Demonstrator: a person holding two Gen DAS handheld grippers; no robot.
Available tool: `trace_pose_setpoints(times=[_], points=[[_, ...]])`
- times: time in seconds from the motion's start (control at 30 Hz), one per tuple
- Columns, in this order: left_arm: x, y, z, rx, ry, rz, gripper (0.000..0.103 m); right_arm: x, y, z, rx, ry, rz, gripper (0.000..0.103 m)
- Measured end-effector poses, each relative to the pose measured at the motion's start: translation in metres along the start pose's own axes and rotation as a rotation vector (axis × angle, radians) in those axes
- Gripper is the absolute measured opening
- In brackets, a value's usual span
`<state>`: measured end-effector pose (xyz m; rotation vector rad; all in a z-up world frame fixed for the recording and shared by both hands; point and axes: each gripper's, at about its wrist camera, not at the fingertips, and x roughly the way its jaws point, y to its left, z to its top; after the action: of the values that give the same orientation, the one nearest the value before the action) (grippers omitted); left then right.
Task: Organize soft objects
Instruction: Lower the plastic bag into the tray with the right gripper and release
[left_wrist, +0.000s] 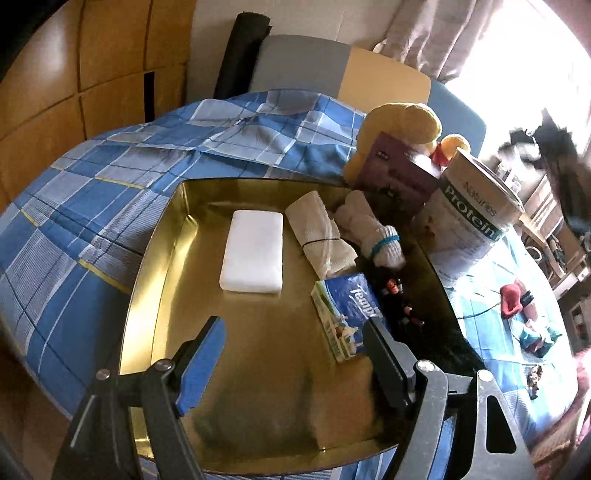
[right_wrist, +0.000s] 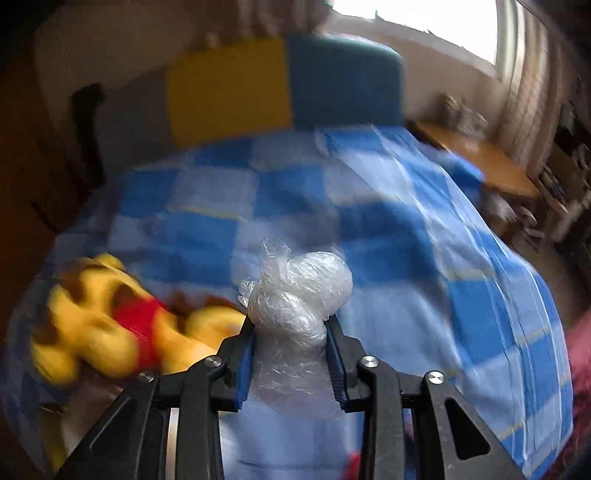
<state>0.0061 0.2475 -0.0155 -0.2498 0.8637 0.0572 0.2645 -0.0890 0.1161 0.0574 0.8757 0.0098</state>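
The right gripper (right_wrist: 290, 354) pinches a plastic wad (right_wrist: 295, 291) above the blanket (right_wrist: 424, 236). The tray (left_wrist: 162, 258) lies below the left gripper's (left_wrist: 295, 362) open, empty fingers, left of the wad.

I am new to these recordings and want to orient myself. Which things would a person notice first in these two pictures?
In the right wrist view, the right gripper squeezes a crumpled clear plastic bag above the blue checked bedspread, with a yellow plush bear at left. In the left wrist view, the open left gripper hangs over a gold tray holding a white sponge block, rolled cloths and a tissue pack.
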Motion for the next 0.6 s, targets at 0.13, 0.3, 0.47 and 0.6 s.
trace_pose_setpoints(times=[0.13,0.3,0.47,0.6], points=[[0.000,-0.001,-0.002,0.002,0.005,-0.001,0.077,-0.022,0.078,0.008,-0.146,-0.071,0.172,0.034],[-0.003,0.000,-0.006,0.004,-0.001,0.000,0.077,-0.045,0.166,-0.036,-0.383,-0.053,0.397,0.034],[-0.020,0.016,-0.007,-0.039,-0.048,0.031,0.077,-0.054,0.235,-0.118,-0.613,0.063,0.521,0.034],[-0.037,0.043,-0.005,-0.107,-0.088,0.074,0.077,-0.042,0.266,-0.182,-0.708,0.162,0.565,0.034]])
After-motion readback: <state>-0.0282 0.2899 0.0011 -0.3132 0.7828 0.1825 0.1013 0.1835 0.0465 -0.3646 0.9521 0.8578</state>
